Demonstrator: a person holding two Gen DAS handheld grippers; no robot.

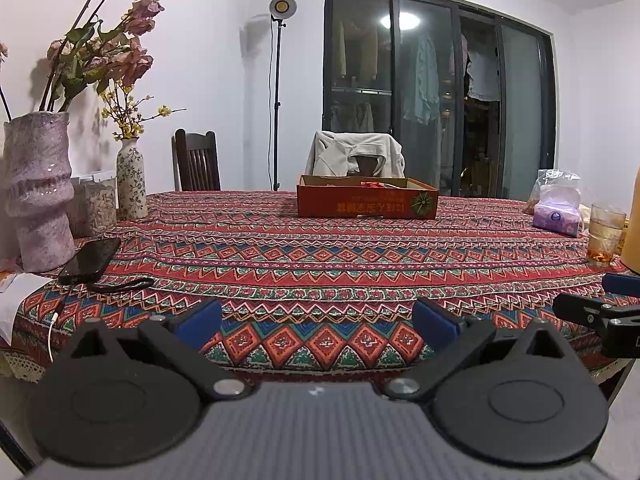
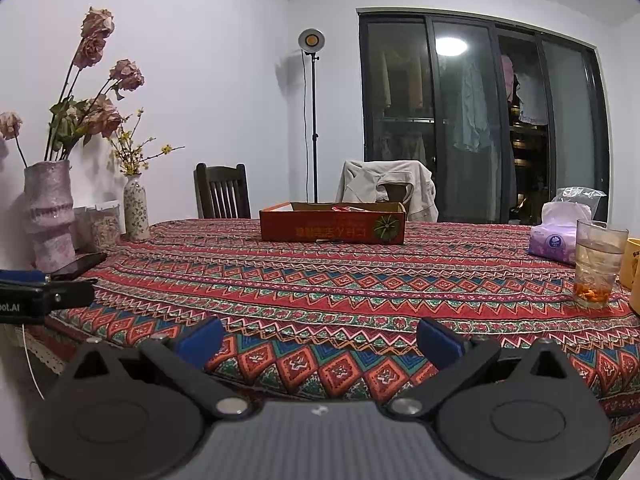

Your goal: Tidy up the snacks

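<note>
A shallow red cardboard box (image 1: 366,200) sits at the far middle of the table; it also shows in the right wrist view (image 2: 332,227). Red snack packets (image 1: 378,185) peek over its rim, mostly hidden. My left gripper (image 1: 318,322) is open and empty, low over the near table edge, far from the box. My right gripper (image 2: 320,342) is open and empty at the near edge too. The right gripper's fingers (image 1: 584,312) show at the right of the left wrist view; the left gripper's fingers (image 2: 48,292) show at the left of the right wrist view.
A patterned red tablecloth (image 1: 320,264) covers the table. At the left stand a large vase (image 1: 38,188), a small vase (image 1: 131,178), a jar (image 1: 94,204) and a phone (image 1: 90,260). At the right are a tissue pack (image 2: 554,240), a glass (image 2: 596,266) and a yellow cup (image 2: 632,264). Chairs stand behind.
</note>
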